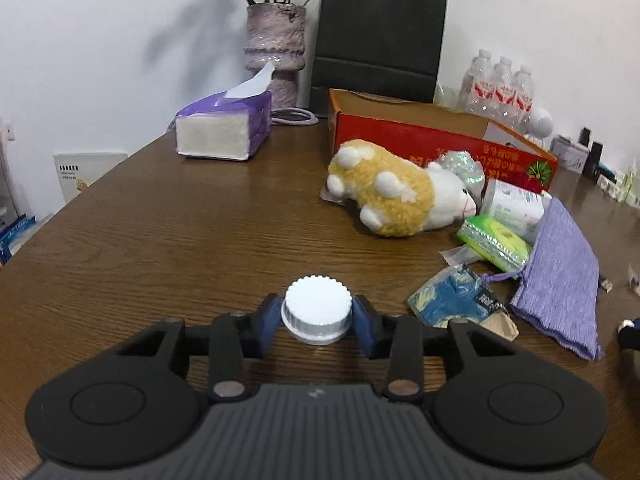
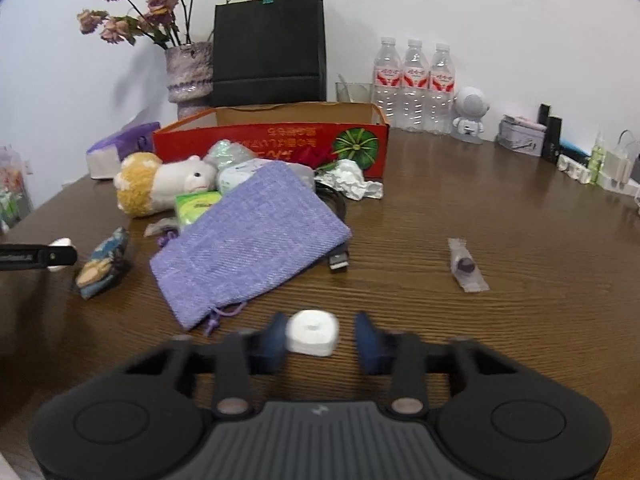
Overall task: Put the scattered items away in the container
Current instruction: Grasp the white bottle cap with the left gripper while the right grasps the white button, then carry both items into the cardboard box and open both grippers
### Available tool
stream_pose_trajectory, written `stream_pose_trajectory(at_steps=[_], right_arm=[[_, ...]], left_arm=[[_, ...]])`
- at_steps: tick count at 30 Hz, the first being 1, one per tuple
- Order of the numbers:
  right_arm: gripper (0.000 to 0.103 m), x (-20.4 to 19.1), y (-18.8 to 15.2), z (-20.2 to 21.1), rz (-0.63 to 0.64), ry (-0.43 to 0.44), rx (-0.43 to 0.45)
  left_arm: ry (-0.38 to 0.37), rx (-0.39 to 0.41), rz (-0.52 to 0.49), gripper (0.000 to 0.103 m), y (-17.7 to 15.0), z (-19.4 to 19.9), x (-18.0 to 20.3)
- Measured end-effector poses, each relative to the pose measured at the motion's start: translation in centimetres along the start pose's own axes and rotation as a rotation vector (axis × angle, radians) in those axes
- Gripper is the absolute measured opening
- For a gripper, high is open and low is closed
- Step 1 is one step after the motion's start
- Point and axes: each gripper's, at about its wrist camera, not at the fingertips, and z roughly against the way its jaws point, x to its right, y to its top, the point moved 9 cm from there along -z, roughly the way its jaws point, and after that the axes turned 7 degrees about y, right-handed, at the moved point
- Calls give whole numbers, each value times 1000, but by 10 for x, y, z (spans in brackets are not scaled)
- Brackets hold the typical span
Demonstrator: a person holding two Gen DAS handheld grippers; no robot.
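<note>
left claw (image 1: pixel 317 316) closed on white ribbed cap (image 1: pixel 317 307), both blue pads touching its sides, just above the counter (image 1: pixel 160 240). right claw (image 2: pixel 323 338) part open: small white block (image 2: pixel 313 332) sits between the pads, touching the left pad, a gap at the right one; picture blurred. red cardboard box (image 2: pixel 272 140) stands at the back, open-topped. plush toy (image 1: pixel 396 196), purple pouch (image 2: pixel 248 236) and green packet (image 1: pixel 494 242) lie in front of it.

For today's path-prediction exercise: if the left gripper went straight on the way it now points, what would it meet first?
The left gripper already has the white cap between its fingers. Beyond it lies bare table; the tissue box stands left of that line, though depth is unclear.
</note>
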Motion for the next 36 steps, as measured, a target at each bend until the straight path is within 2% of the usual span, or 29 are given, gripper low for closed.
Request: stream_pose_trajectory(at_steps=[10,15,20,24,31,36], right_arm=[[25,-2,8,0,21,21,26],[25,-2,28,2,40,33,61],[25,-7,81,3,54,78,148],[25,-18,131,-7,85,91,226],[25,-28,218,-59,30,126,304],[25,-11,252,-114,-24,100,289]], left_arm=[[-32,33,18,40,8,8,-2],[-93,89,10,40,33,24,6],[-191,189,-2,40,85,35,31],[-242,250,8,40,133,25,58],[-228,269,79,40,200,-32,97],[-191,227,104,40,221,-87,107]])
